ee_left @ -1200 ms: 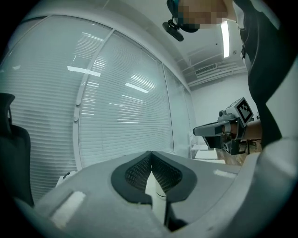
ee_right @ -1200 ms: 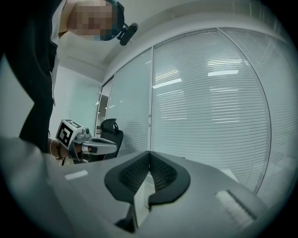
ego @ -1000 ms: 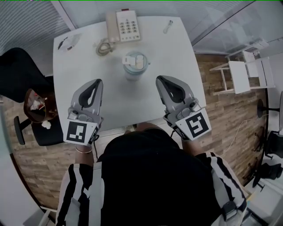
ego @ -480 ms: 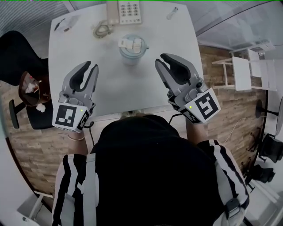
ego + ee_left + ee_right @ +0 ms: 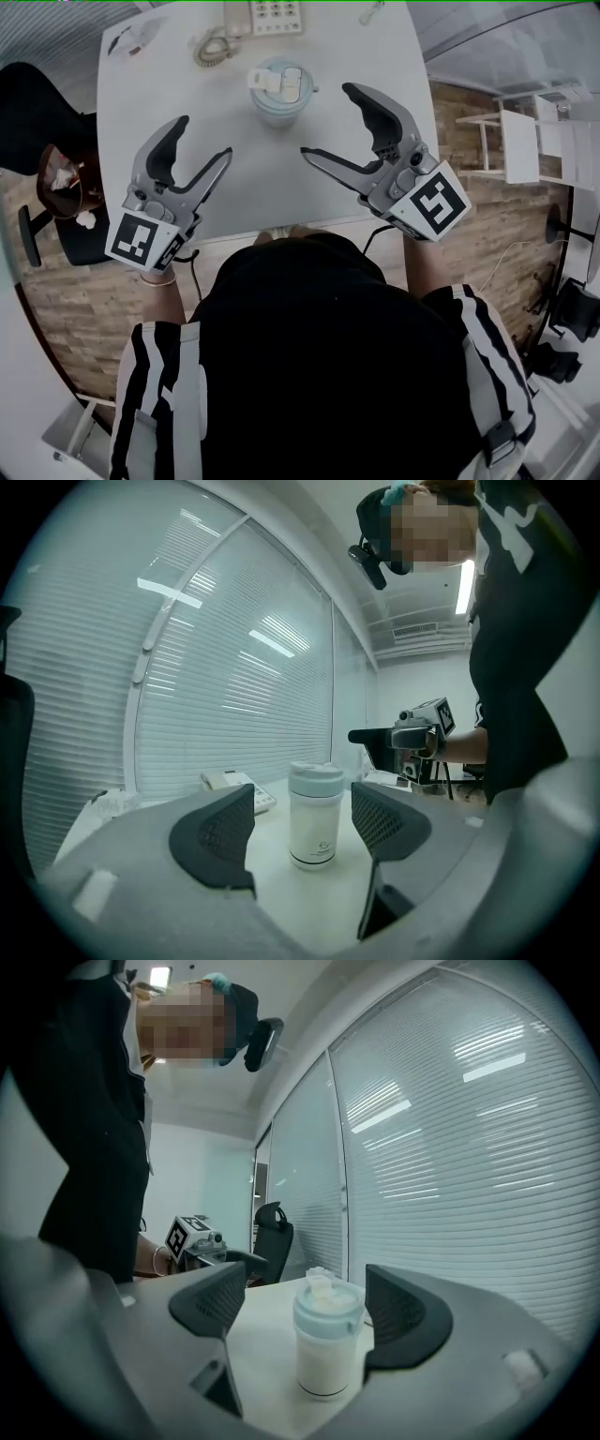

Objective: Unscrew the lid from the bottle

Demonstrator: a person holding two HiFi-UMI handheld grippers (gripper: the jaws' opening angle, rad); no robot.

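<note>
The desk's (image 5: 262, 192) near edge runs across lower centre of the head view, close against the person's chest. Over it hover the left tool (image 5: 203, 137) and right tool (image 5: 326, 120). Their jaws have just been opening and stand wide apart, gripping nothing. Bare desktop lies between and ahead of them. Farther on, at upper centre, the bottle (image 5: 312, 822) stands upright, clear of both tools, white-bodied, its pale blue lid (image 5: 279, 80) still on. A telephone (image 5: 263, 13) sits at the far edge.
</note>
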